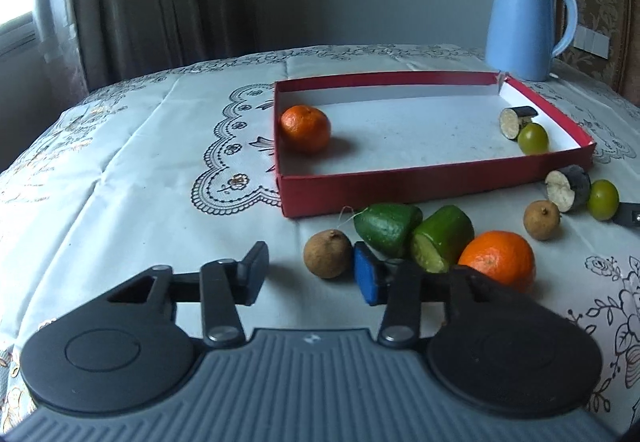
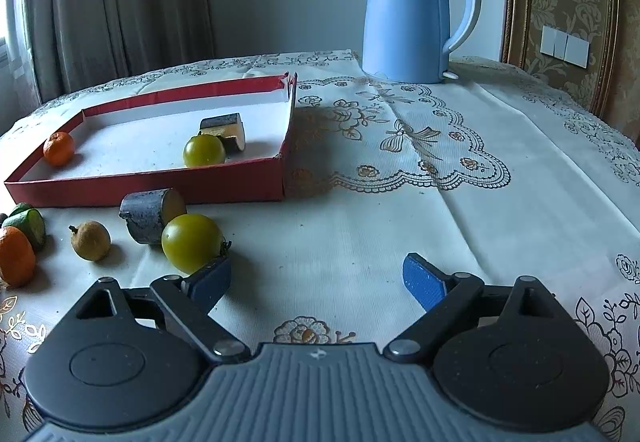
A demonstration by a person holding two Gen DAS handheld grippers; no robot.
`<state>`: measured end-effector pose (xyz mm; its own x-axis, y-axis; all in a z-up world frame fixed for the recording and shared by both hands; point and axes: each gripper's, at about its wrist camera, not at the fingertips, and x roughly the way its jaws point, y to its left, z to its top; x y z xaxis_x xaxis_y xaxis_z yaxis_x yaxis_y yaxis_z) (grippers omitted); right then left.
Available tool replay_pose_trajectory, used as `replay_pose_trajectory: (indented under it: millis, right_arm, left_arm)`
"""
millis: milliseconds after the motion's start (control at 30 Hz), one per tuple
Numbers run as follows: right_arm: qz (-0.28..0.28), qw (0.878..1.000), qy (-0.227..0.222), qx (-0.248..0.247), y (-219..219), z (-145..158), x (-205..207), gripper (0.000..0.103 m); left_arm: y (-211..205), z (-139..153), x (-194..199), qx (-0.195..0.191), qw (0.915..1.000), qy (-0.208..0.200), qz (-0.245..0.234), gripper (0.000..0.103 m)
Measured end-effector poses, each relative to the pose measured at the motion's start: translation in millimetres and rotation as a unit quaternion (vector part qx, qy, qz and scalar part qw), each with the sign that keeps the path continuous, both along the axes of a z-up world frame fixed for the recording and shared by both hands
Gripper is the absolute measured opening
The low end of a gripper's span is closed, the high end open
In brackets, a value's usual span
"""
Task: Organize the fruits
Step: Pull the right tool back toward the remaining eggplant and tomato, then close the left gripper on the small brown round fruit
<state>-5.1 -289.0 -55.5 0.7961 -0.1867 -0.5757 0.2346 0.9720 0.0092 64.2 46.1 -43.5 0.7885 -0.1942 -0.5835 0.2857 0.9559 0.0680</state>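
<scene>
A red tray (image 1: 400,184) with a white floor holds an orange (image 1: 305,129), an eggplant piece (image 1: 516,121) and a green tomato (image 1: 533,138). In front of it lie a brown longan (image 1: 328,253), two green cucumber pieces (image 1: 387,227) (image 1: 442,238), an orange (image 1: 498,260), a second longan (image 1: 541,215), an eggplant piece (image 1: 568,189) and a green tomato (image 1: 603,199). My left gripper (image 1: 312,274) is open and empty, its right fingertip beside the brown longan. My right gripper (image 2: 316,282) is open and empty, its left fingertip just by the green tomato (image 2: 192,242).
A blue electric kettle (image 2: 412,14) stands behind the tray (image 2: 160,186) at the back of the table. An embroidered white tablecloth (image 2: 400,202) covers the table. Curtains hang at the back left, a patterned wall panel at the right.
</scene>
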Motion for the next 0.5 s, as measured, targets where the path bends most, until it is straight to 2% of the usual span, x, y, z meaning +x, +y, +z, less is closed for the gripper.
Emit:
replay_pose_trajectory:
  millis: [167, 500]
  right_arm:
    - [0.000, 1.000, 0.002, -0.003, 0.8, 0.0, 0.2, 0.094]
    - [0.000, 1.000, 0.003, -0.004, 0.6, -0.7, 0.6, 0.095]
  left_arm:
    - [-3.7, -1.3, -2.1, 0.001, 0.9999, -0.006, -0.015, 0.024]
    - [-4.2, -2.0, -5.8, -0.001, 0.9999, -0.011, -0.007, 0.024]
